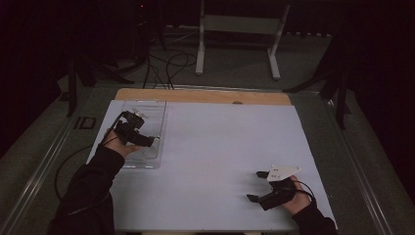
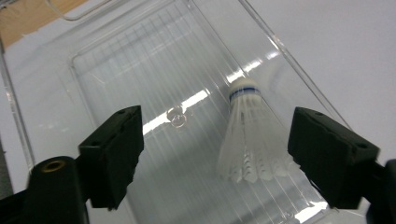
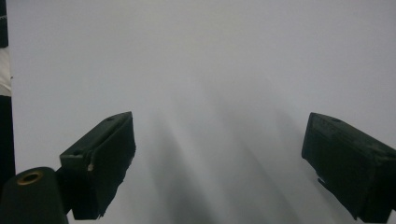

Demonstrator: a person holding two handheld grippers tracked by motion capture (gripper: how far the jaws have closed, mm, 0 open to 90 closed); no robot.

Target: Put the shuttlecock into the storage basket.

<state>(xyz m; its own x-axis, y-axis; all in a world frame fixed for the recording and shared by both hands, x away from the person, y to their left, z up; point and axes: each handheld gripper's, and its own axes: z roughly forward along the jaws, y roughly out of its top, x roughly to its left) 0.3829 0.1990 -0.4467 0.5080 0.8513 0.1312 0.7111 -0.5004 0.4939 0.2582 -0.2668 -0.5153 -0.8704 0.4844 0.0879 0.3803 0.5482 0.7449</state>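
Left to right: the left gripper (image 1: 147,141) is hovering over the clear tray (image 2: 42,60), jaws apart and holding nothing. A white shuttlecock (image 2: 250,140) with a blue-banded cork is lying inside the tray, between those jaws but untouched. It is probably featherlight with a crushable skirt, so the cork is looking like the safest hold. Right of the tray, the right gripper (image 1: 258,186) is resting agape on the white worktop (image 1: 220,147).
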